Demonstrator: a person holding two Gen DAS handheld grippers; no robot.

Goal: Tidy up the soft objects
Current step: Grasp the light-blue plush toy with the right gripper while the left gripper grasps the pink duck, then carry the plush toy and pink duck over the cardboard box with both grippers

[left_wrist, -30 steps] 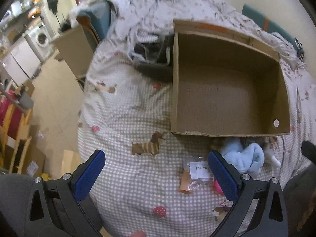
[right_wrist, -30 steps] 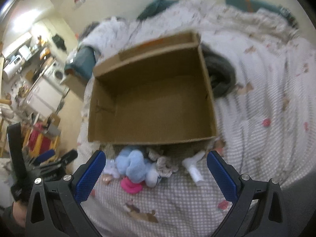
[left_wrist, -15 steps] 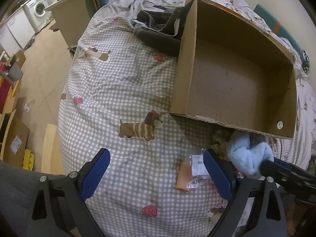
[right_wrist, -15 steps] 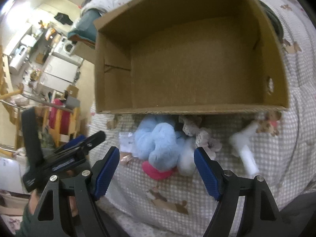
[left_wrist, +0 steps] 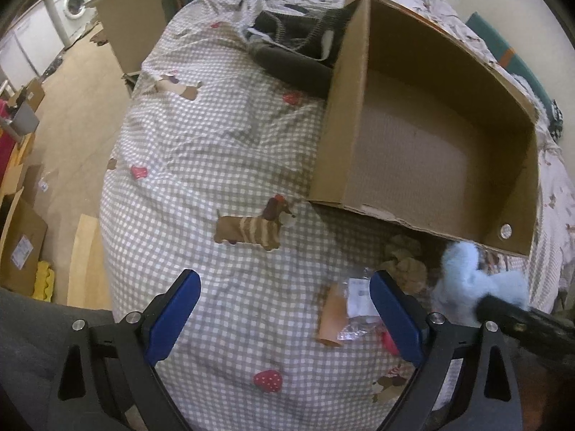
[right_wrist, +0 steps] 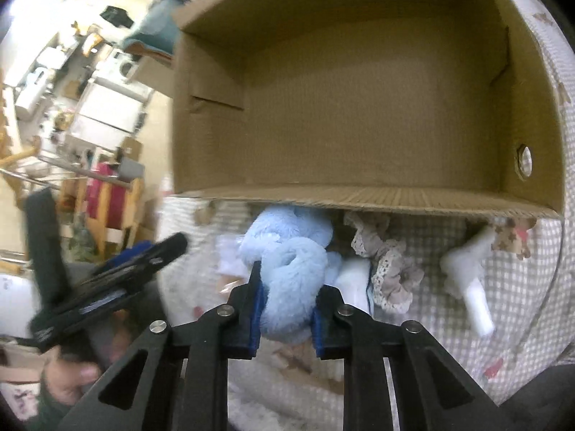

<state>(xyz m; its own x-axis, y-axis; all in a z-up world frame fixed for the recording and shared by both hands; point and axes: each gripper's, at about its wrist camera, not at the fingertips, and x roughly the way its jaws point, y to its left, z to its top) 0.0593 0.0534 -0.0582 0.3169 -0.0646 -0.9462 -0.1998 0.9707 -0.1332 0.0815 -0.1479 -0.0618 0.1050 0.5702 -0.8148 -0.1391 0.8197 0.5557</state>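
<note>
An open cardboard box (right_wrist: 359,197) (left_wrist: 345,115) lies on the checked bedspread, nothing inside it. Against its near wall sits a light blue plush toy (right_wrist: 287,248) (left_wrist: 467,276). My right gripper (right_wrist: 287,298) is closing its jaws, and the blue pads press into the plush from both sides. Beside the plush lie a lace scrunchie (right_wrist: 388,269) and a white soft piece (right_wrist: 467,273). My left gripper (left_wrist: 284,283) hangs open over the bedspread; a clear plastic packet (left_wrist: 355,305) and an orange tube (left_wrist: 332,319) lie by its right finger.
Dark clothes (left_wrist: 294,46) are piled against the box's far left corner. The bed drops off to the left onto a floor with cardboard pieces (left_wrist: 21,244) and a washing machine (left_wrist: 73,0). A beige scrunchie (left_wrist: 406,262) lies near the box's front wall.
The right gripper came down over the blue plush and its jaws went from wide to squeezing it. The left gripper tilted further down, then held still, its jaws staying wide.
</note>
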